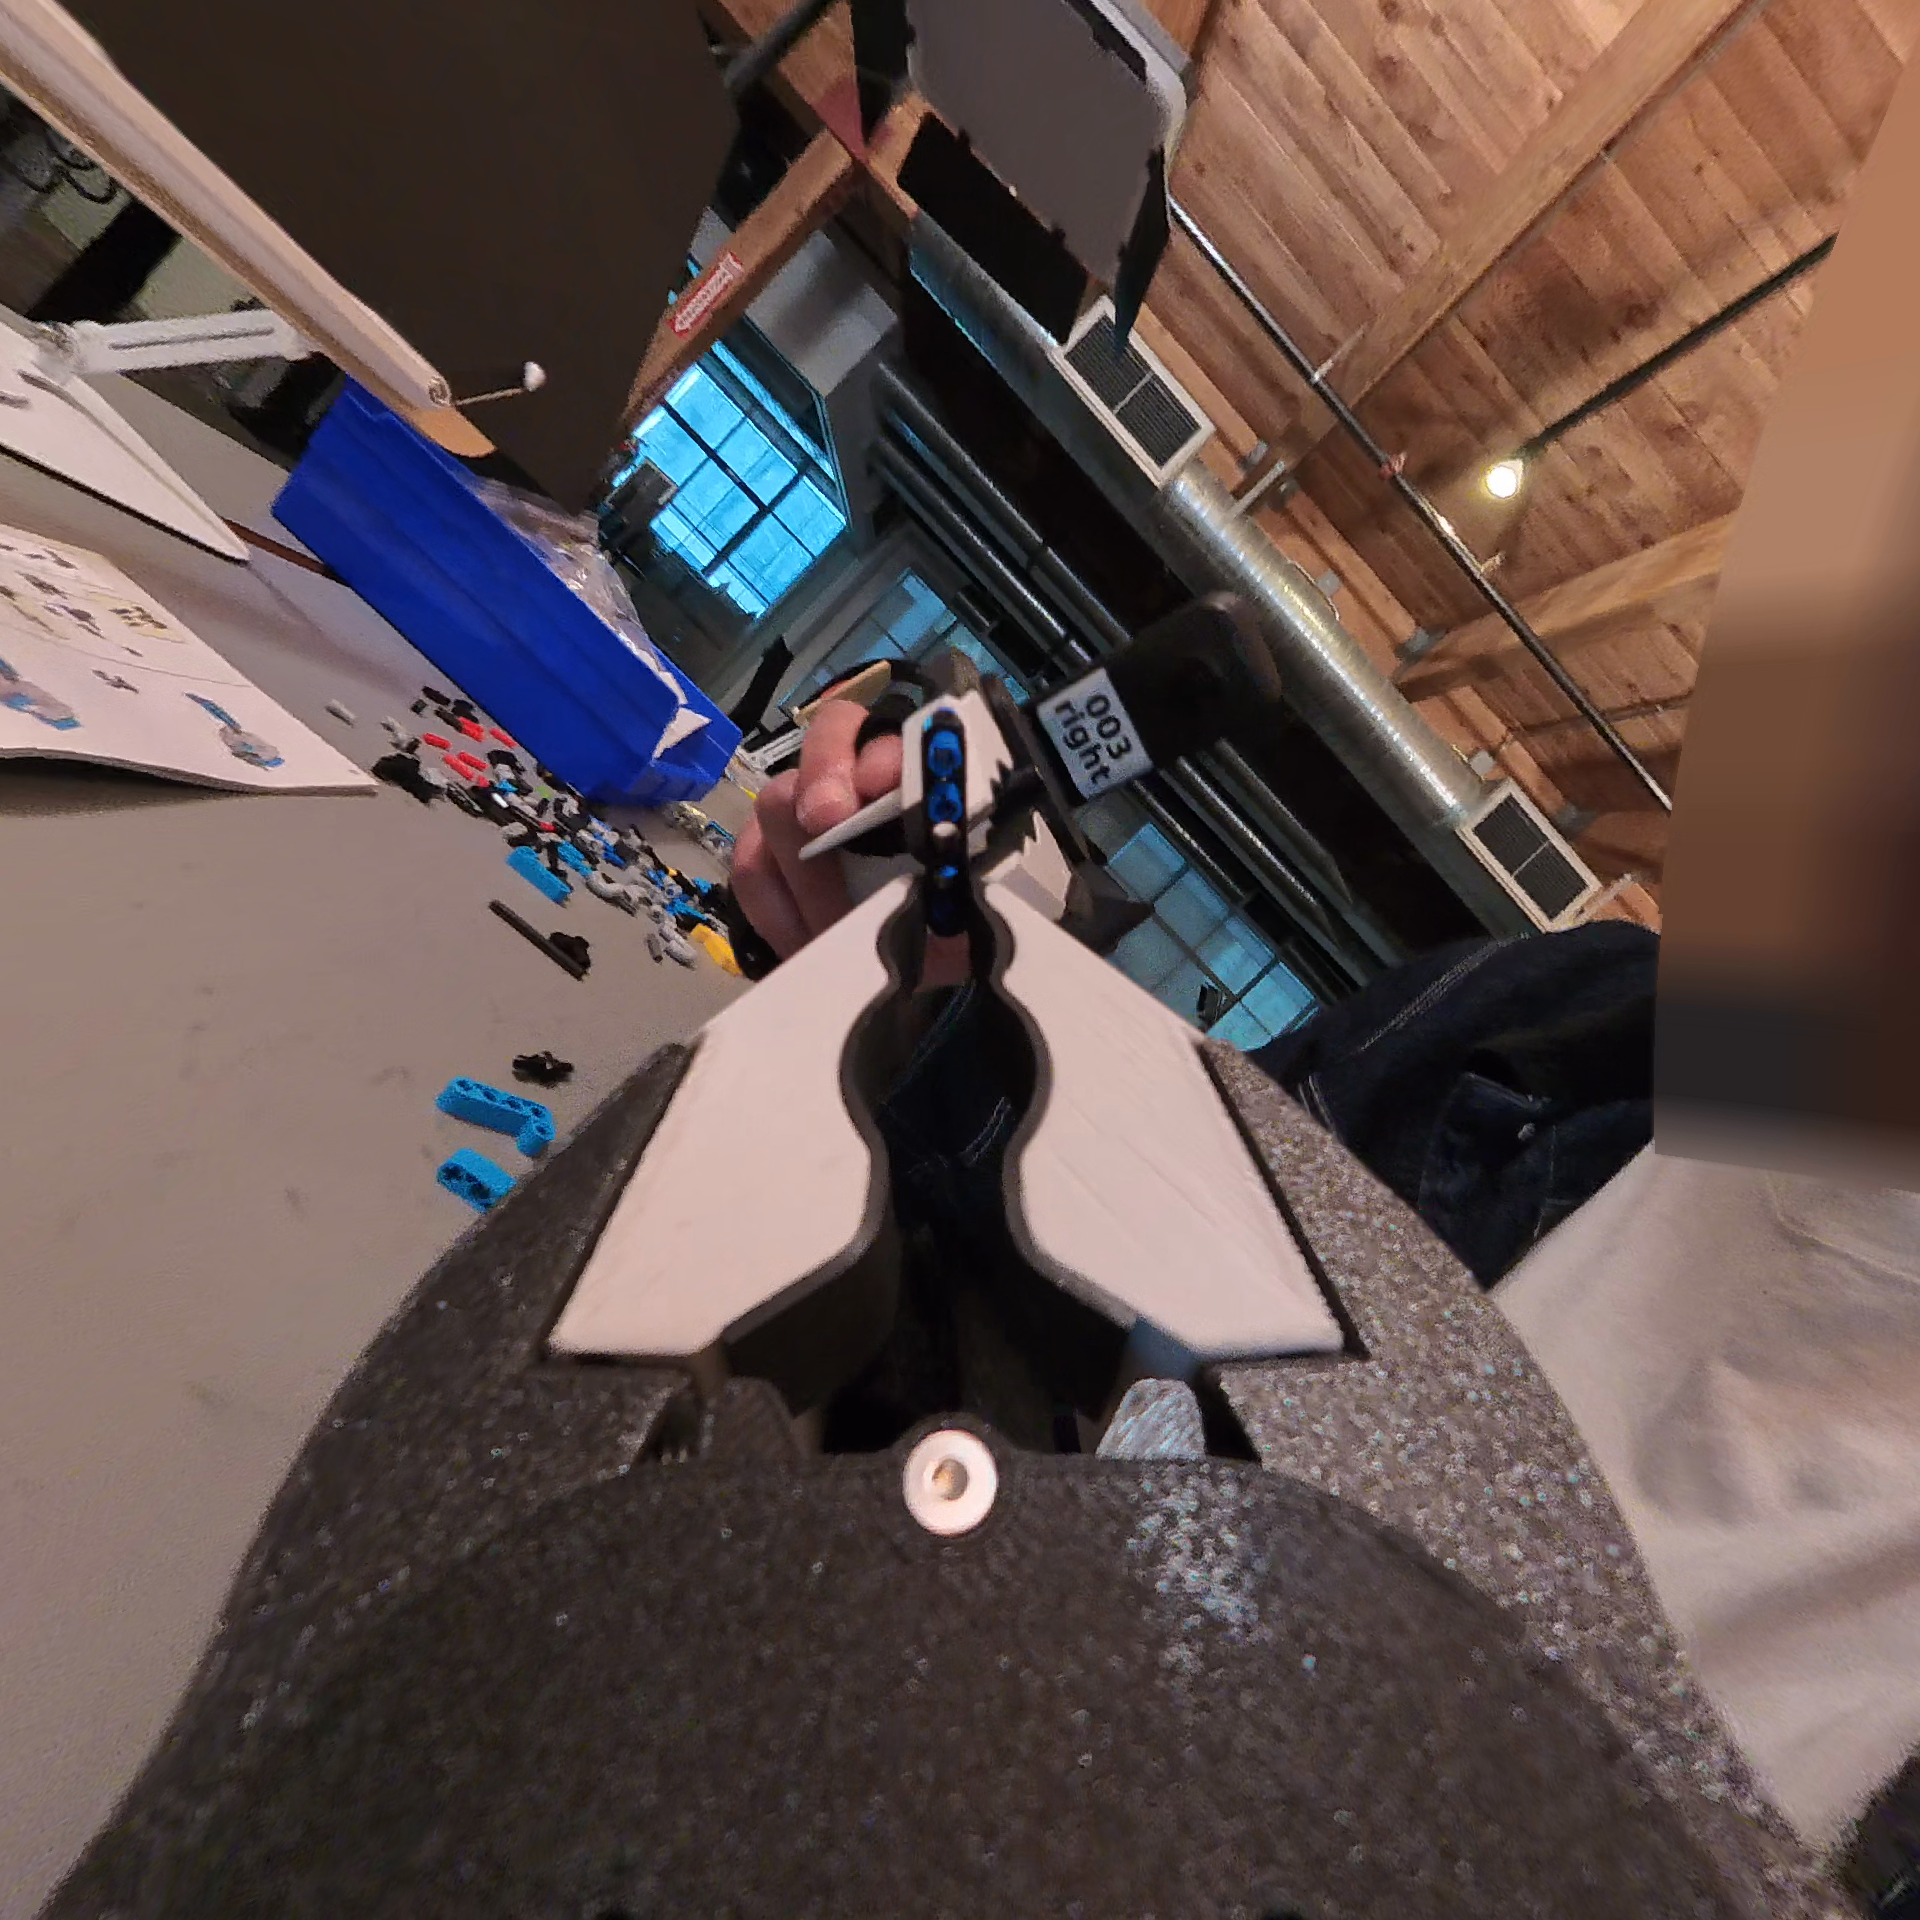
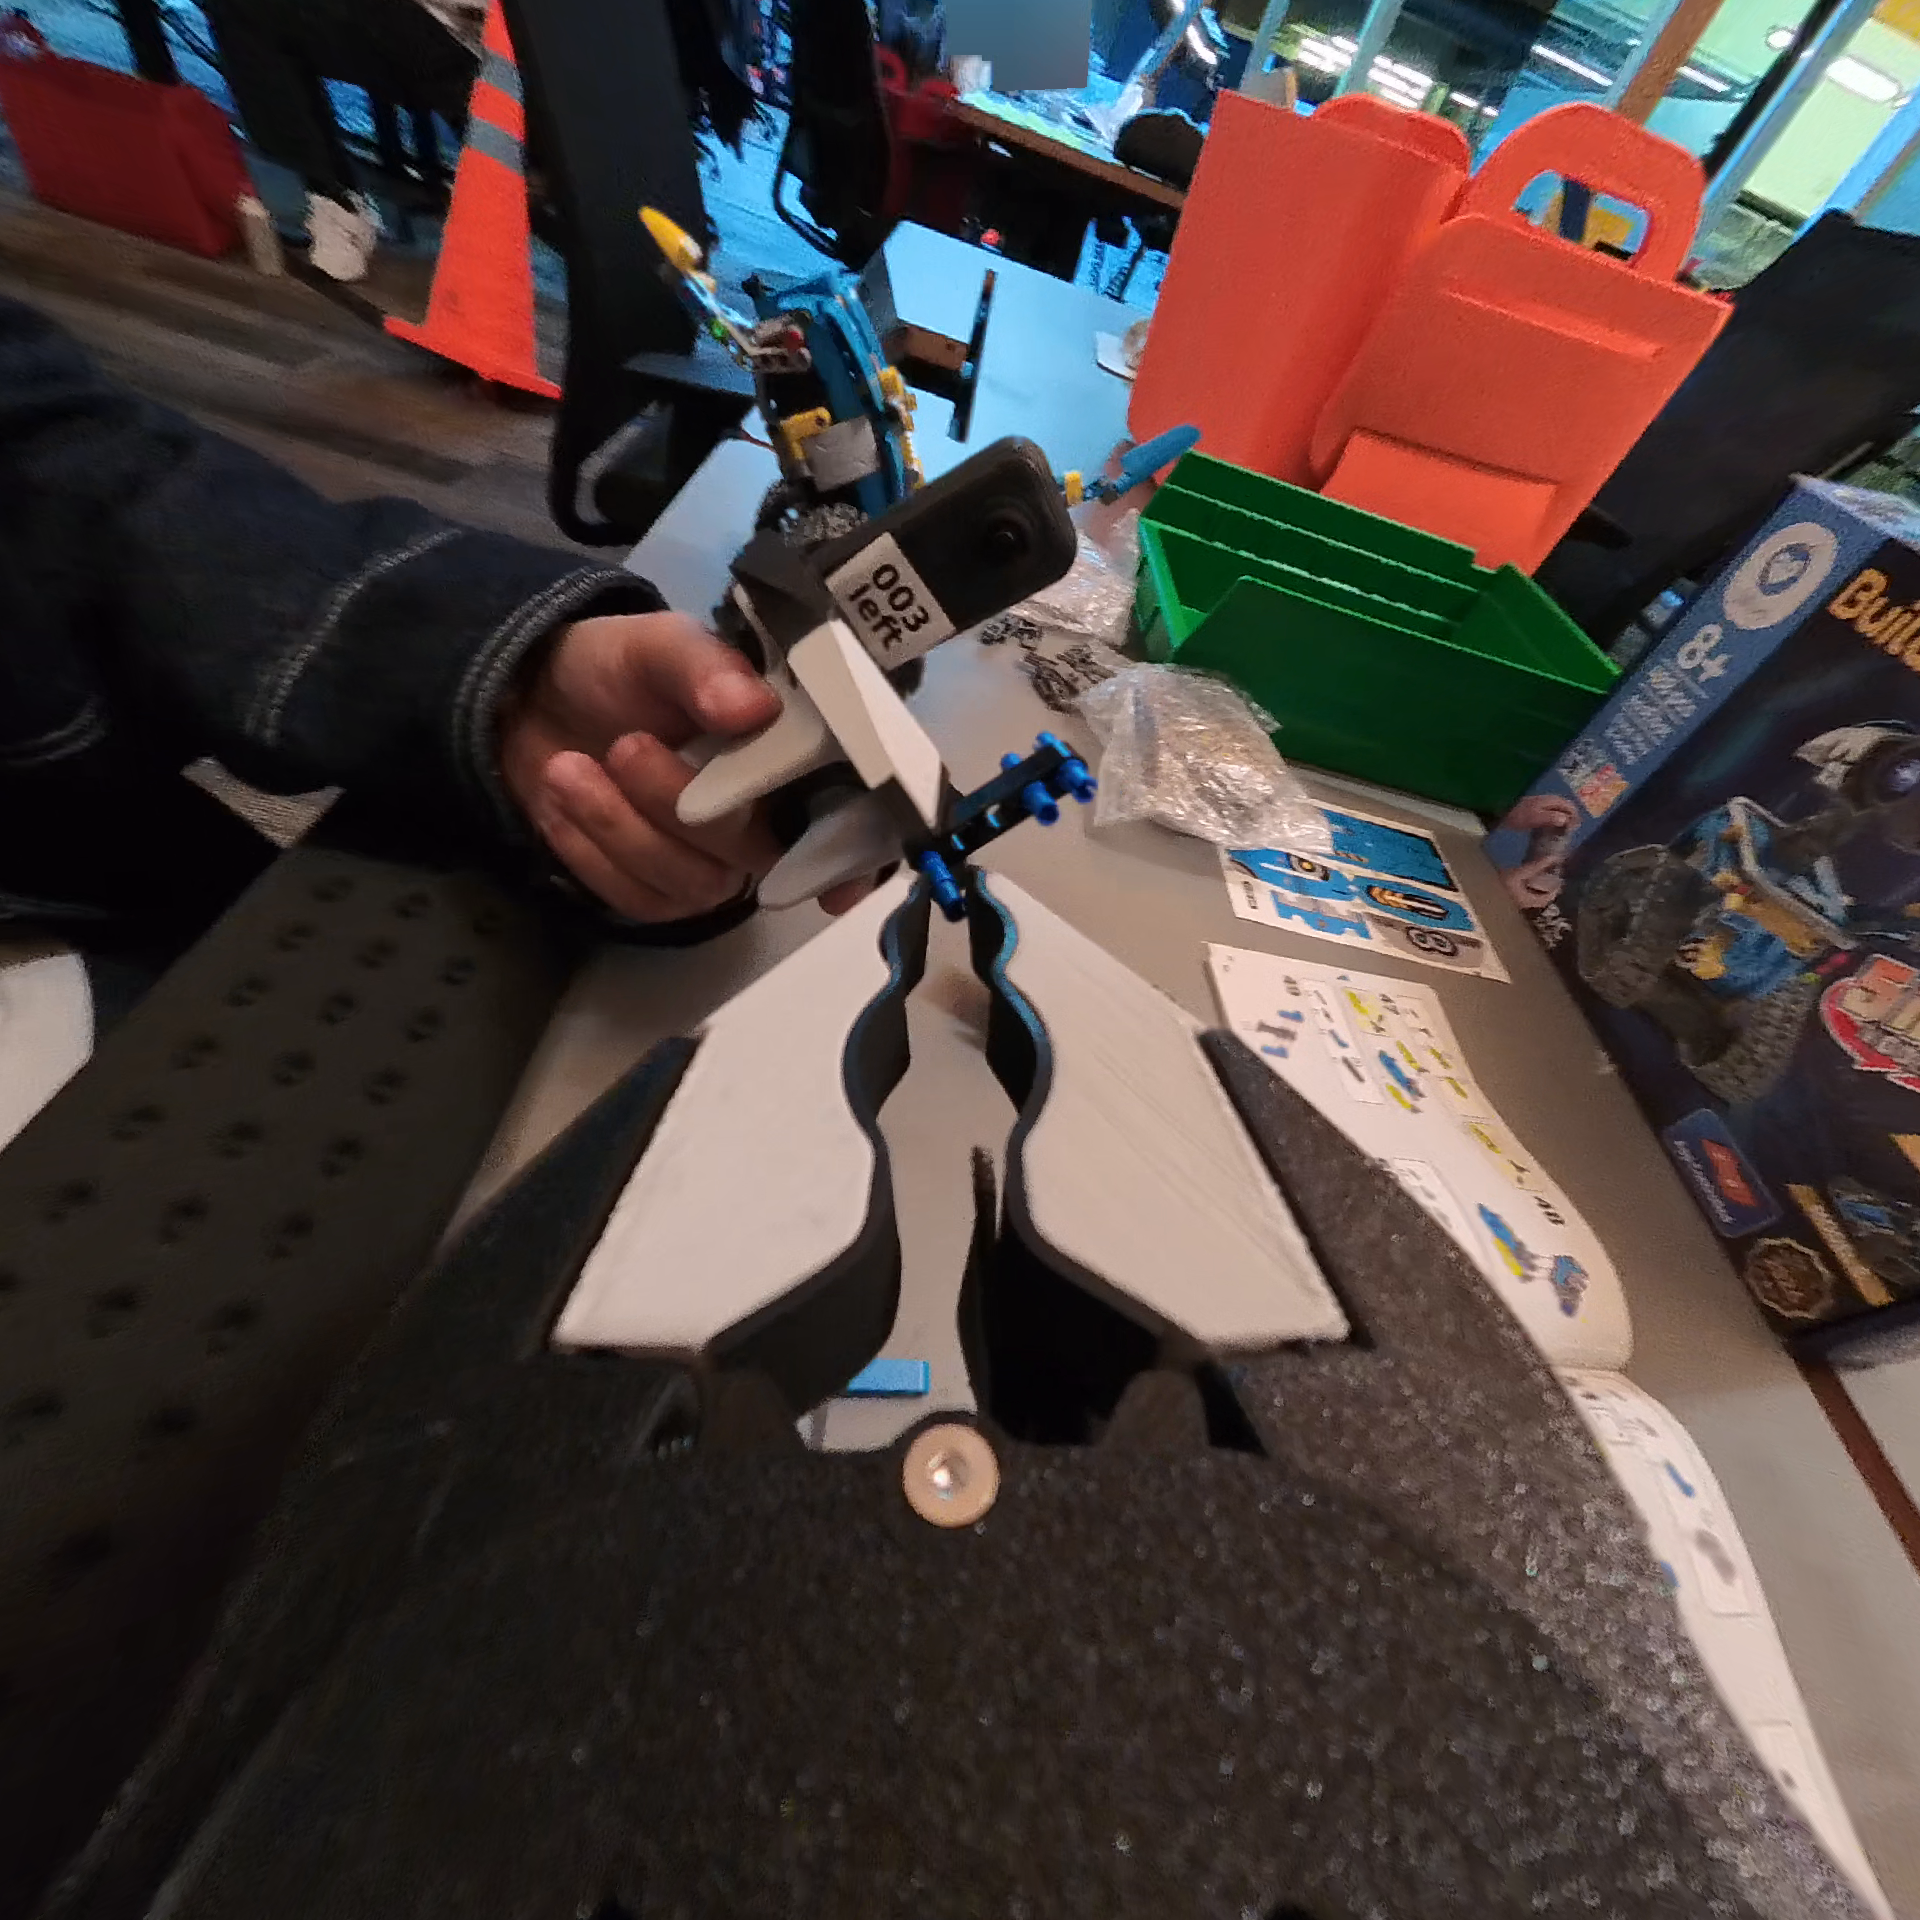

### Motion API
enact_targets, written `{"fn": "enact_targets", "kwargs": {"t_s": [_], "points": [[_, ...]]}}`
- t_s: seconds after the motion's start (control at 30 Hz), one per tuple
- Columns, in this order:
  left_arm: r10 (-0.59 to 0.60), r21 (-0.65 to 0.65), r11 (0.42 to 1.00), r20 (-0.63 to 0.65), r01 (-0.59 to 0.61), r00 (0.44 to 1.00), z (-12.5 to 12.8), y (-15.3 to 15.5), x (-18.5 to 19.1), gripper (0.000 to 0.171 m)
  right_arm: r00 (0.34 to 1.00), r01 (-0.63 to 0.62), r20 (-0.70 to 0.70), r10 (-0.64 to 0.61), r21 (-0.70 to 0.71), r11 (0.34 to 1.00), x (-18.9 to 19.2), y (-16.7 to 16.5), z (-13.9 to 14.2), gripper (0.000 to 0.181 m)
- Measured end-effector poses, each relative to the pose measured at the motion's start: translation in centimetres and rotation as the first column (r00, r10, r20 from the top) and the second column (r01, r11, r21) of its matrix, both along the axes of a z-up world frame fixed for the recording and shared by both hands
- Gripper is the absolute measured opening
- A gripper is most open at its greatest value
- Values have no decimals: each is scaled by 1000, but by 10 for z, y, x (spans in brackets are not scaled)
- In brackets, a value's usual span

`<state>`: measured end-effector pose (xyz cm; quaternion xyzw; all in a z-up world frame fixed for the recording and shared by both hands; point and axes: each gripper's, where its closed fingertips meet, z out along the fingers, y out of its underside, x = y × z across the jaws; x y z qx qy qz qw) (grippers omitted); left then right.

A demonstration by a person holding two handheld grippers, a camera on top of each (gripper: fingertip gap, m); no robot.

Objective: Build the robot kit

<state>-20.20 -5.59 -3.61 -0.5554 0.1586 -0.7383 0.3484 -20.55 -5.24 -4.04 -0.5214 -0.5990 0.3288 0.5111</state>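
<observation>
Centrally, black beam [image 2: 987,821] with blue pins [image 2: 1049,784] held in air between both tongs, above grey table [image 2: 1143,894]. Left gripper [image 1: 940,914] clenched on beam's lower end; right gripper [image 2: 948,899] nearly closed on blue pin at same end, though contact unclear. In right wrist view, beam's long axis runs diagonally from centre toward upper right, pins jutting sideways. In left wrist view, beam stands near vertical, seen edge-on. Loose parts pile [image 1: 582,831] at centre left, blue bin [image 1: 488,603] behind; green bin [image 2: 1351,634] upper right.
</observation>
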Motion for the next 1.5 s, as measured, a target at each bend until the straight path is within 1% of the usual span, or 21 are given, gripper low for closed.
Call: {"fn": "enact_targets", "kwargs": {"t_s": [0.1, 0.2, 0.3, 0.37, 0.43, 0.47, 0.5, 0.6, 0.67, 0.73, 0.77, 0.87, 1.0, 1.03, 1.07, 1.1, 1.3, 1.33, 1.4, 1.47, 1.5], "points": [[-48, -3, 999, -2, 48, 999, -1, -6, 3, 7, 999, -12, -31, 12, 7, 1000, 3, -1, 4, 10], [-49, 11, 999, 2, 49, 999, 1, -8, 3, 7, 999, -7, -43, 7, 14, 1000, 2, -1, 6, 11], [-30, 0, 1000, 1, 30, 1000, 0, -4, 1, 6, 999, 24, -48, -23, 20, 1000, 0, 3, 5, 11], [12, -2, 1000, 8, -12, 1000, 1, 3, -4, 7, 994, 85, -69, -80, 62, 994, 0, 9, 8, 9], [64, -44, 997, 17, -64, 998, -3, 14, -11, 7, 990, 135, -63, -128, 125, 983, -1, 12, 7, 35], [65, -62, 996, 34, -63, 997, -2, 16, -13, 7, 985, 170, -35, -167, 140, 975, -4, 15, 4, 44], [69, -65, 996, 41, -66, 997, -2, 16, -14, 7, 982, 187, -26, -185, 145, 972, -9, 15, 2, 47], [68, -58, 996, 23, -67, 997, -3, 15, -11, 7, 976, 218, -11, -219, 178, 960, -21, 13, -6, 42], [79, -64, 995, 21, -77, 997, -5, 17, -13, 7, 971, 235, 6, -240, 188, 954, -23, 14, -10, 44], [77, -59, 995, 21, -75, 997, -4, 16, -11, 6, 969, 240, 10, -245, 176, 955, -22, 15, -8, 38], [99, -43, 994, 21, -98, 995, -2, 16, -12, 6, 968, 245, 8, -251, 179, 953, -22, 15, -7, 34], [117, -33, 993, 28, -116, 993, 0, 17, -14, 5, 956, 282, 15, -293, 236, 930, -25, 15, -6, 36], [126, -64, 990, 45, -123, 991, -2, 20, -17, 5, 938, 333, 22, -347, 233, 914, -31, 18, -9, 41], [133, -69, 989, 44, -129, 990, -2, 21, -17, 5, 937, 328, 39, -347, 243, 913, -32, 17, -13, 33], [141, -66, 988, 39, -138, 989, -3, 21, -17, 5, 933, 330, 49, -356, 272, 904, -33, 17, -15, 35], [138, -65, 989, 40, -135, 990, -3, 21, -17, 5, 925, 347, 44, -376, 303, 888, -32, 20, -13, 30], [134, -65, 989, 51, -130, 990, -1, 20, -17, 5, 927, 346, 43, -373, 283, 894, -33, 17, -12, 32], [132, -59, 990, 52, -129, 990, 0, 19, -17, 5, 931, 342, 37, -363, 262, 903, -33, 17, -11, 32], [144, -22, 989, 20, -144, 989, 0, 19, -14, 6, 953, 303, -8, -304, 116, 946, -31, 13, -7, 36], [183, 39, 983, -93, -180, 979, -9, 20, -9, 6, 976, 214, -36, -217, -76, 974, -25, 10, -6, 40], [191, 67, 981, -143, -184, 971, -14, 19, -6, 6, 982, 165, -64, -179, -175, 971, -19, 11, -2, 46]]}}
